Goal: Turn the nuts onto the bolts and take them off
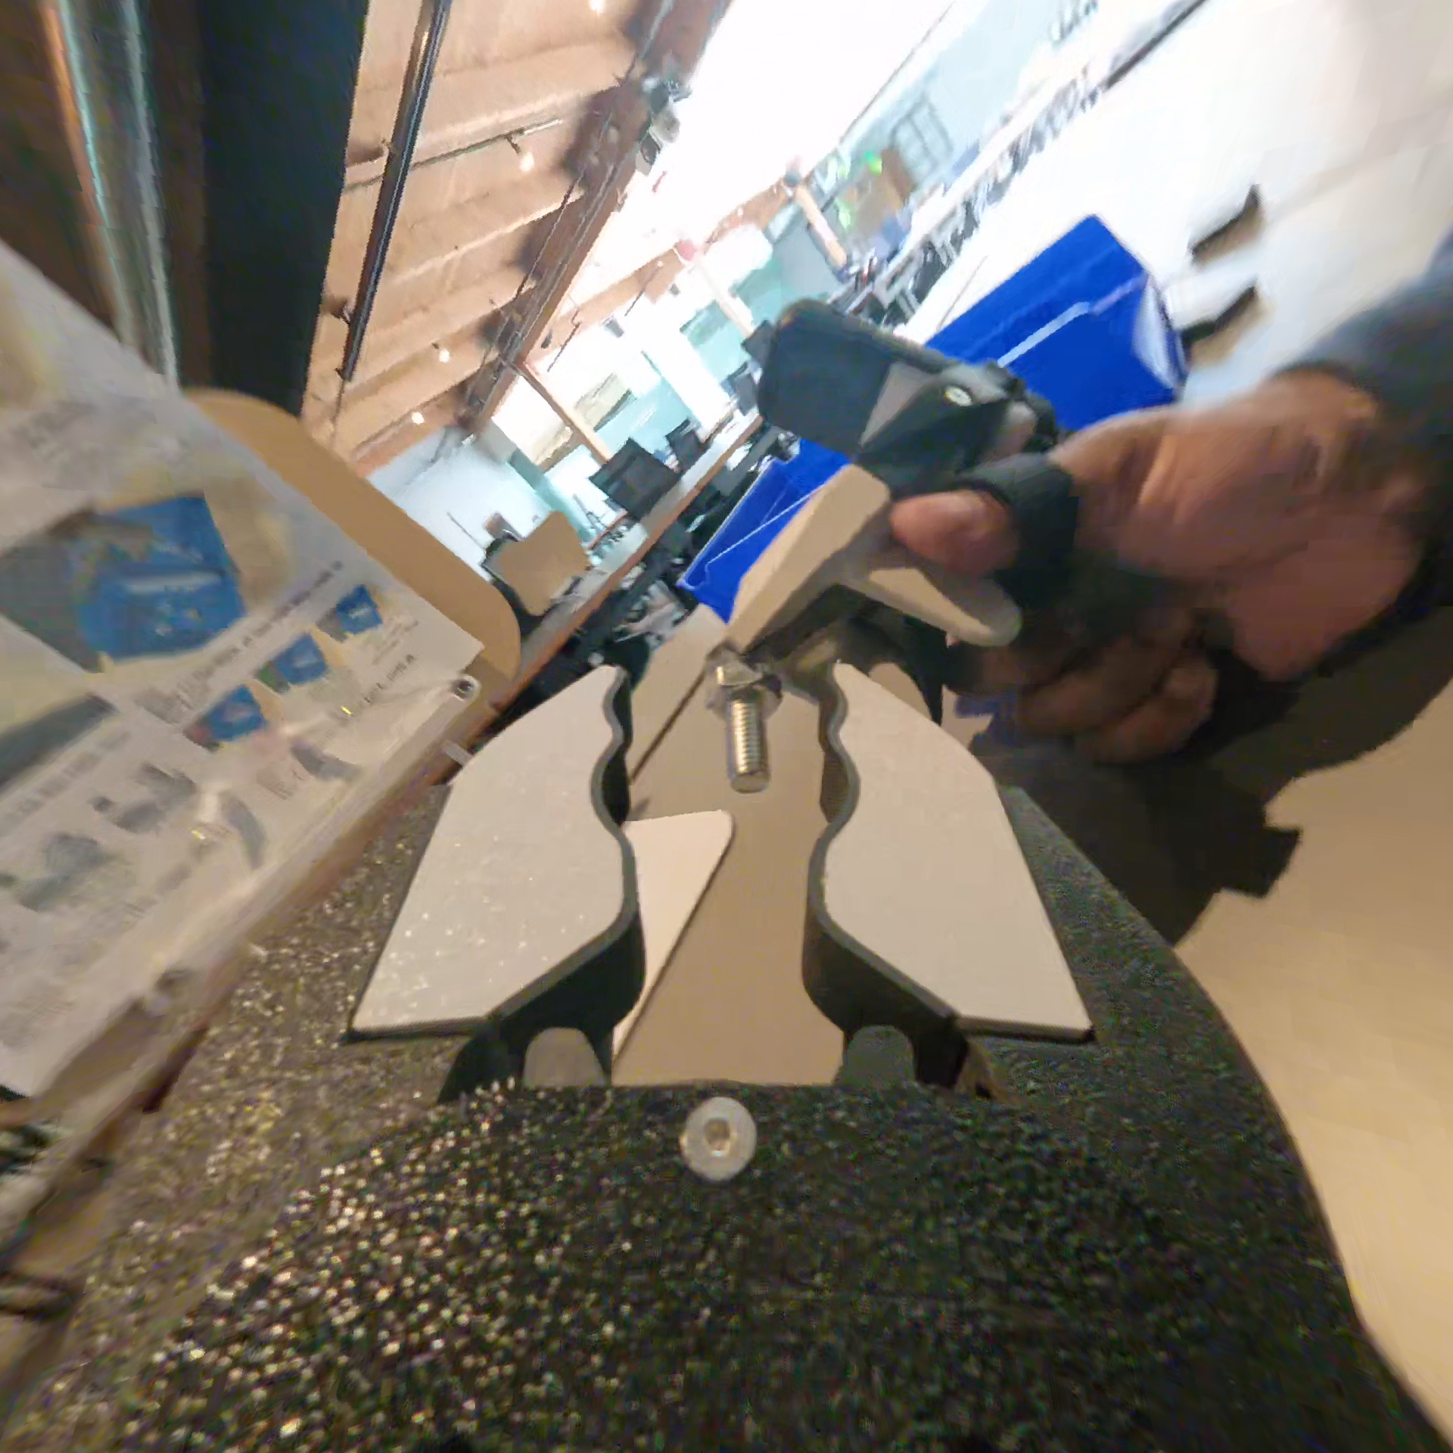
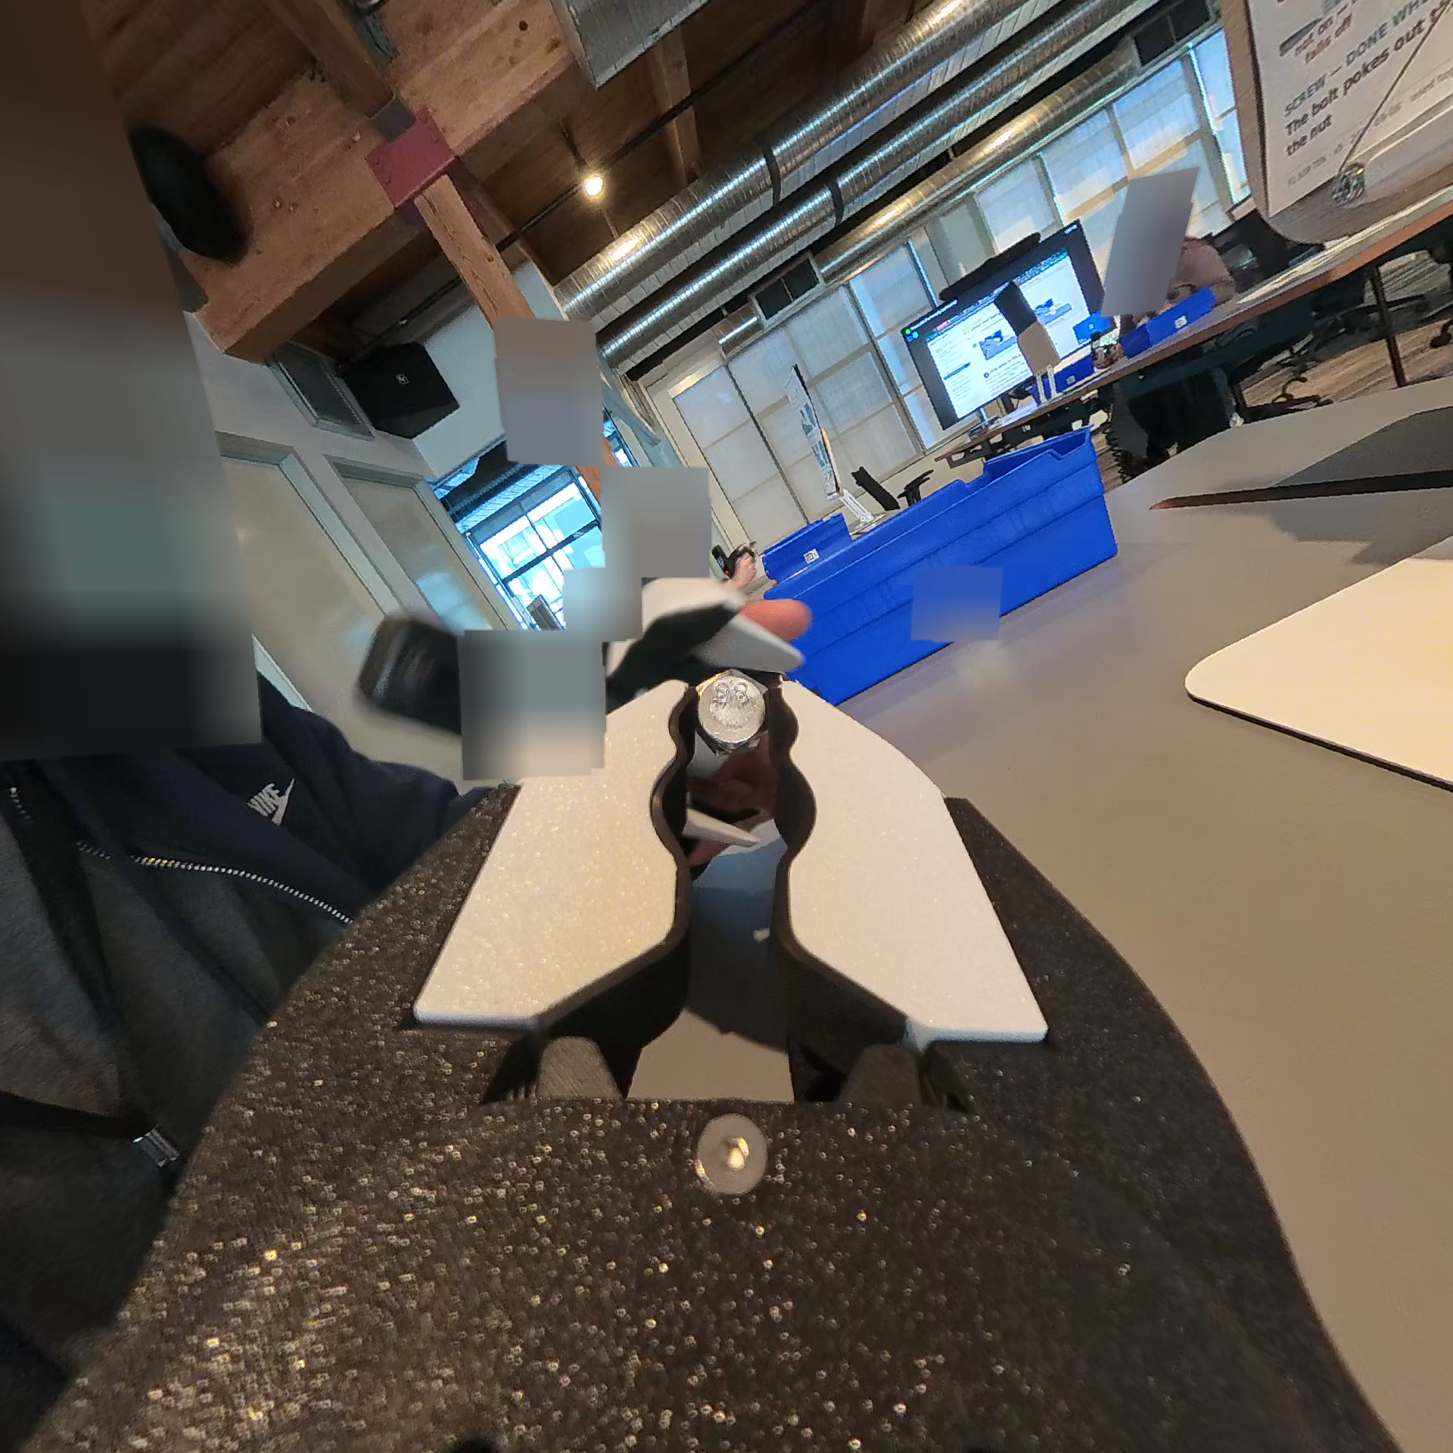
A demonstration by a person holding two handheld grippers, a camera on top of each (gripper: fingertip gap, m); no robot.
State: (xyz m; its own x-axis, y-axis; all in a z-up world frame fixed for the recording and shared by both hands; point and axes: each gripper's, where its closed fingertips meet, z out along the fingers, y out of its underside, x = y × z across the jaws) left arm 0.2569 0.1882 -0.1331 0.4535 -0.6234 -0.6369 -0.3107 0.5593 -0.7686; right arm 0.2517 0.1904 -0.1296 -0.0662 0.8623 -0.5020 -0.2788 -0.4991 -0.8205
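A silver bolt [image 1: 745,747] is held in the air with its threaded end pointing at my left wrist camera. A nut [image 1: 737,681] sits on the thread near the head. My left gripper [image 1: 727,688] is open, its two white fingers on either side of the bolt without touching it. My right gripper [image 1: 774,656] holds the bolt's head end from beyond. In the right wrist view my right gripper [image 2: 731,711] is shut on the bolt's hex head [image 2: 731,708]. One of the left gripper's fingers [image 2: 747,646] shows just behind it.
A person's hand [image 1: 1179,535] holds the right gripper. Blue bins [image 2: 943,542] stand on the grey table [image 2: 1101,865] behind. A white mat [image 2: 1337,668] lies at the right. A printed sheet in a clear stand [image 1: 196,668] is close on the left.
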